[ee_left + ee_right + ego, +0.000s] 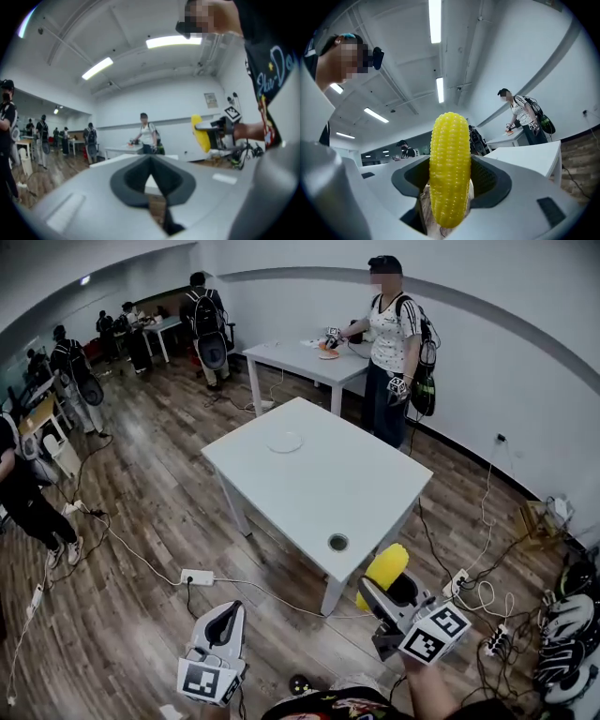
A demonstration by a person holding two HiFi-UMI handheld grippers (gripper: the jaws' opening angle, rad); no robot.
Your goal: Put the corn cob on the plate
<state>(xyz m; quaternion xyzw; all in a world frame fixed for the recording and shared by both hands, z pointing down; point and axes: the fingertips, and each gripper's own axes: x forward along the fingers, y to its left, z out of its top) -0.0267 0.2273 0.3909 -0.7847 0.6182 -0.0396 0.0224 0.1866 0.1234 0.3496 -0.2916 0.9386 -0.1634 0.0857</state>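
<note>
Near the bench's (319, 493) front corner, off its edge and over the wood floor (131, 615), the right hand-held gripper (392, 592) is held about level, pointing toward the bench. A bare forearm (427, 690) comes up to it from the bottom edge of the head view. Its jaws stand wide and pinch the corn cob (449, 173), with one dark pad on each side. In the right gripper view the cob stands upright across the jaws, its rounded top well above them.

Left hand-held gripper (228, 611): lower left in the head view, also about level and over the floor, well apart from the right one. Its jaws are pressed together at the tips with nothing between them.

The plate (284, 442) lies flat on the far part of the bench, well apart from the cob. A round hole (337, 542) sits in the benchtop between plate and cob.
</note>
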